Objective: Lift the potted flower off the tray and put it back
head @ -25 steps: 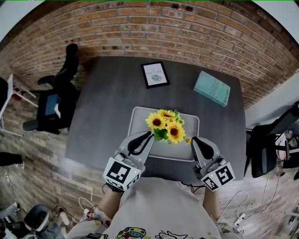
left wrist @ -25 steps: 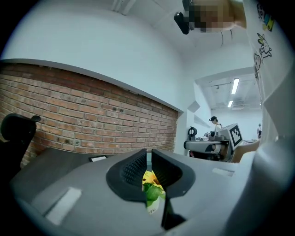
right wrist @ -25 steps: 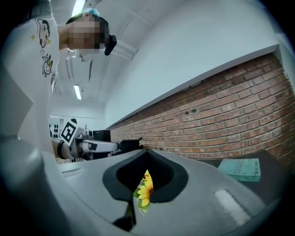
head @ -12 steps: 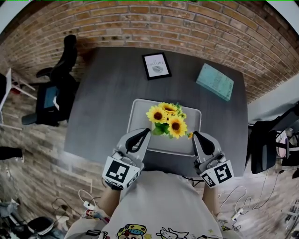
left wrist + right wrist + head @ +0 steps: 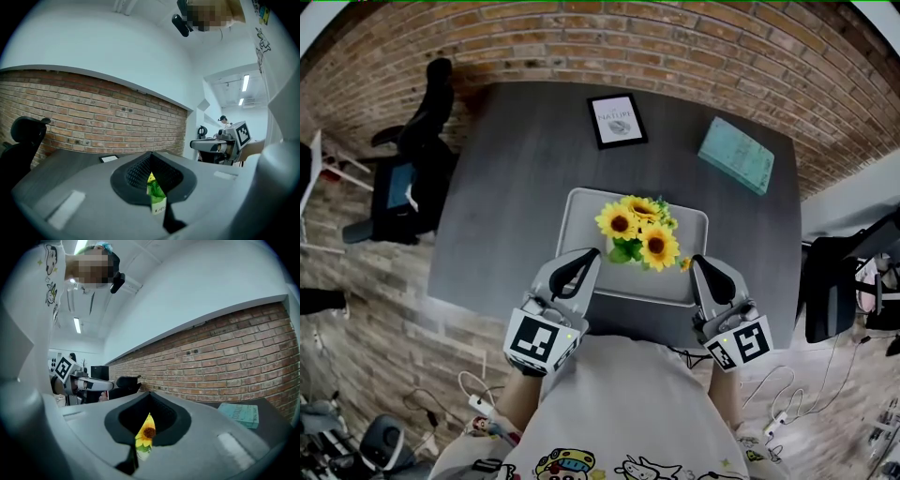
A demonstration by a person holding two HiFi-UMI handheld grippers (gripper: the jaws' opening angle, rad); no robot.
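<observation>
Potted flower (image 5: 637, 234) upright on tray (image 5: 581, 208), mid-table (image 5: 516, 169). Left gripper (image 5: 585, 260) jaws pressed together, nothing held, at tray's near-left edge. Right gripper (image 5: 702, 265) likewise closed and empty, at near-right edge. Flower sits between and beyond both tips (touching neither).

The tray (image 5: 574, 234) lies on the tabletop (image 5: 511, 187) toward its 6 o'clock edge, with the potted flower (image 5: 637, 231) standing on it. From the tray, the framed picture (image 5: 616, 120) lies at 12 o'clock, the book (image 5: 736, 156) at 2, the left claw (image 5: 592, 254) at 7 and the right claw (image 5: 698, 262) at 5.
</observation>
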